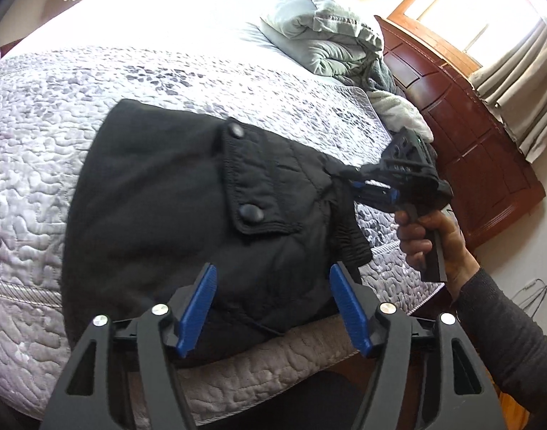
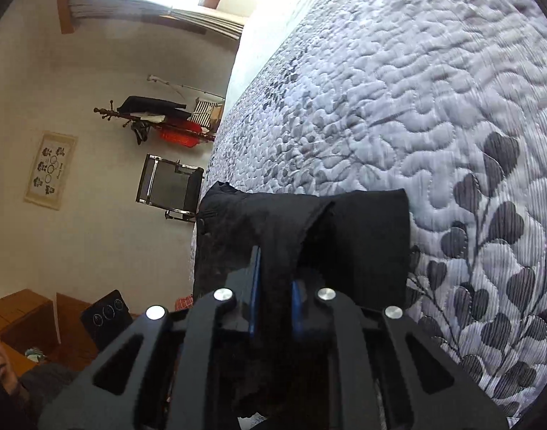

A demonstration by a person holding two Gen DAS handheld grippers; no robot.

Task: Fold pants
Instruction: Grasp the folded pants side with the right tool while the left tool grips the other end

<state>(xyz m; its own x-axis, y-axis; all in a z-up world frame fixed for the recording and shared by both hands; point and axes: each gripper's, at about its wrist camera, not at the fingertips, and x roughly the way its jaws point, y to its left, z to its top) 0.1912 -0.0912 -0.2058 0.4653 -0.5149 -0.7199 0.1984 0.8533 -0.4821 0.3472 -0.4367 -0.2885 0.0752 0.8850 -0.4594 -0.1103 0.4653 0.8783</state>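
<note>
Pinching black pants (image 1: 187, 215) (no legible label)

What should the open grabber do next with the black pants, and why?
Probably close the left gripper on the near edge of the black pants. Its jaws hang open over the fabric, while the right gripper already pinches the other end, so both ends could then lift together above the bed.

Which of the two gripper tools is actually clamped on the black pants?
The right gripper: its blue fingers pinch a bunched edge of the pants. The left gripper is wide open, holding nothing.
</note>
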